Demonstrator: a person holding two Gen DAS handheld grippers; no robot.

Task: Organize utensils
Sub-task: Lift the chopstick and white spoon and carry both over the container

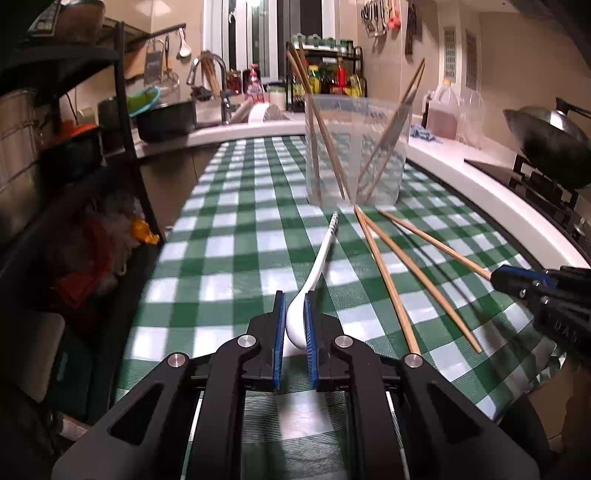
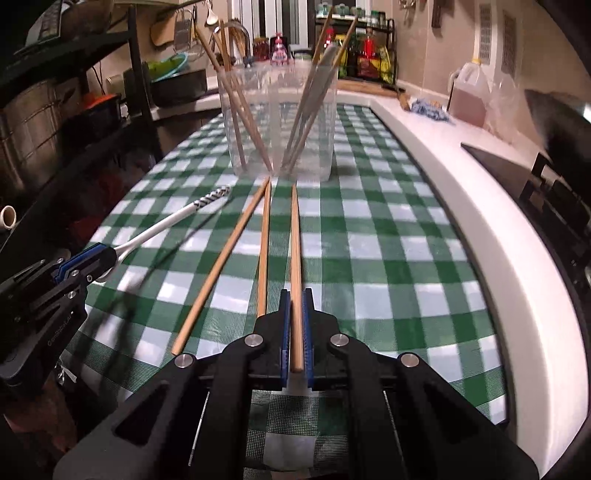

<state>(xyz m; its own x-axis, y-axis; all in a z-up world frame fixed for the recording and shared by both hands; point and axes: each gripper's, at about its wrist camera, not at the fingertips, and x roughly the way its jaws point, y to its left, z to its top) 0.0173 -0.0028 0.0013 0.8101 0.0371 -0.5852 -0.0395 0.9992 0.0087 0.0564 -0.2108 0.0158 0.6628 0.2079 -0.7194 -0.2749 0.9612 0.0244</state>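
Left gripper [image 1: 294, 325]: jaws clamped on white glossy ceramic spoon [image 1: 314, 277] at bowl; likely slippery, fragile.
Right gripper [image 2: 295, 325]: jaws clamped on 1 thin wooden chopstick [image 2: 295, 258]; light, stiff.

Left gripper [image 2: 107, 254] side, right wrist view: small pale lettering, too blurred to read.
Right gripper [image 1: 496, 275] body, left wrist view: embossed letters, not legible.
Bottles: labels unreadable.

I was in a home kitchen: sink faucet [image 1: 208, 74] at the back, wok [image 1: 546, 144] on a gas stove [image 1: 546, 192], condiment rack [image 1: 325, 81], hanging utensils [image 1: 380, 16], green checked tablecloth [image 1: 236, 236] under me.
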